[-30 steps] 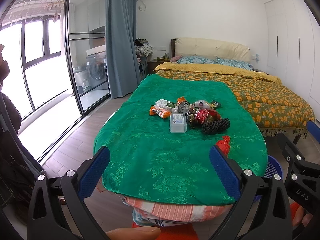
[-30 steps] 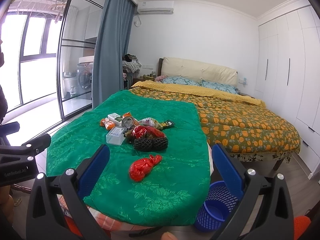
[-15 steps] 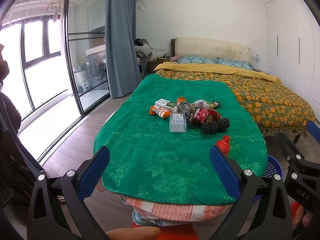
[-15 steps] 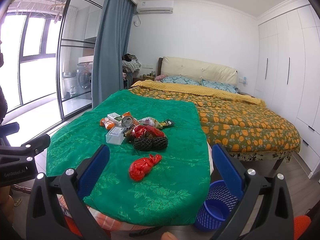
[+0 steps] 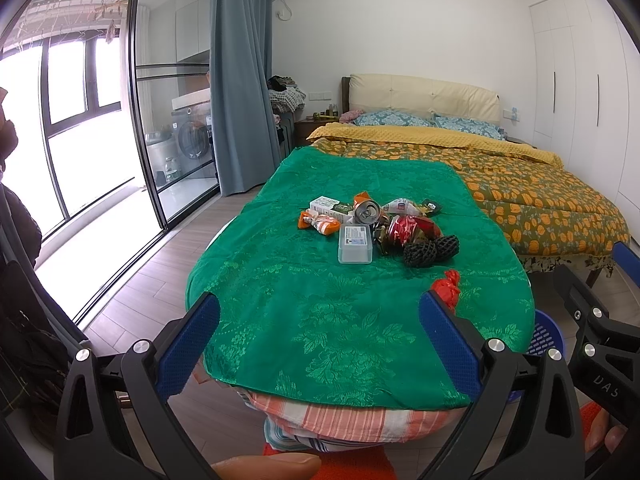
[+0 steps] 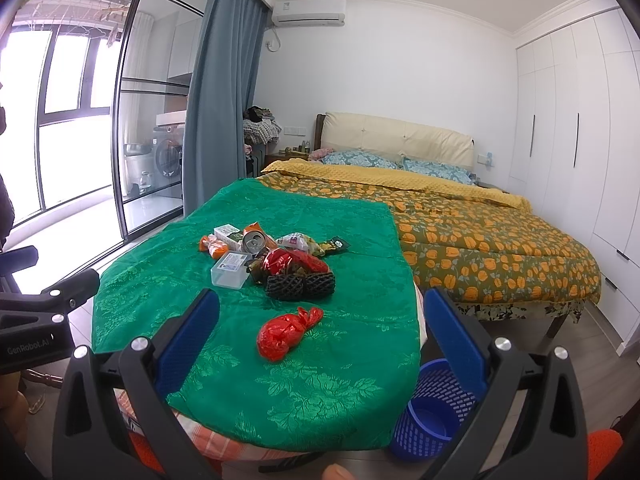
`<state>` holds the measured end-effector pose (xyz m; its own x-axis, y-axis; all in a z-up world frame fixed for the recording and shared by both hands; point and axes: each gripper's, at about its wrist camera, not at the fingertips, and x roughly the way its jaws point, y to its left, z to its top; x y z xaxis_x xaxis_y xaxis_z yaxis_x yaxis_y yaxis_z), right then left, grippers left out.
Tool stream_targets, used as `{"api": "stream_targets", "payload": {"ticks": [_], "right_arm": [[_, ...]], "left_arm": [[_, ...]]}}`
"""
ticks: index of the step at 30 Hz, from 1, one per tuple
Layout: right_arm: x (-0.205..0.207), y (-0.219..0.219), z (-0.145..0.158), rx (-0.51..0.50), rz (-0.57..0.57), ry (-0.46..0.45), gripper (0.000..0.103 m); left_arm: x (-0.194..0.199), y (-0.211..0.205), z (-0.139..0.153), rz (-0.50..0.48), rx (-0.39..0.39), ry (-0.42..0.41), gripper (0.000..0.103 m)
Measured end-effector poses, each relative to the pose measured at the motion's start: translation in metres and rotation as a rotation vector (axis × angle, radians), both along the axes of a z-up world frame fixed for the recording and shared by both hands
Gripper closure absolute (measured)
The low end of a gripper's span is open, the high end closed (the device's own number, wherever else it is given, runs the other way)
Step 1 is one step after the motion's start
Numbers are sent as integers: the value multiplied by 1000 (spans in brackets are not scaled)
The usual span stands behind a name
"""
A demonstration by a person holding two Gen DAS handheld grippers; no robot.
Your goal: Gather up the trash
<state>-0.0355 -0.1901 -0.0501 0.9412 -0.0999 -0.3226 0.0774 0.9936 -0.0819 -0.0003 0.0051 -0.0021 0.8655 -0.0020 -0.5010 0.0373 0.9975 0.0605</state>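
Right wrist view: nothing has moved over the last second, so collecting hasn't started yet. Going left to right from the clear plastic box [image 6: 229,274]: black mesh nets [image 6: 300,286], red knotted bag [image 6: 287,333], blue basket [image 6: 430,414] on the floor. Left tongs [image 5: 320,348] and right tongs [image 6: 320,346] both hang wide open, holding nothing, short of the worktop [image 6: 168,264].

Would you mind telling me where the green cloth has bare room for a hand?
Free: the near-left stretch of the green floral tablecloth, left of the red knotted plastic bag, and the far end toward the bed. Crowded: the middle, around the clear plastic box.
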Motion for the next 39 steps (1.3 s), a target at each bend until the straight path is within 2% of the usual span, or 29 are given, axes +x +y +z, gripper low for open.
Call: {"api": "stream_targets", "payload": {"ticks": [4,32,39], "right_arm": [[0,-1,-1,1,-1,3,5],[0,-1,-1,0,-2,5,5],[2,-7,-7,10,-11,28,5]], "left_arm": [[-3,-1,-16,0,-3,3,4],[-1,-2,-16,1,-1,6,4],[4,-1,-34,9,8,40,4]]}}
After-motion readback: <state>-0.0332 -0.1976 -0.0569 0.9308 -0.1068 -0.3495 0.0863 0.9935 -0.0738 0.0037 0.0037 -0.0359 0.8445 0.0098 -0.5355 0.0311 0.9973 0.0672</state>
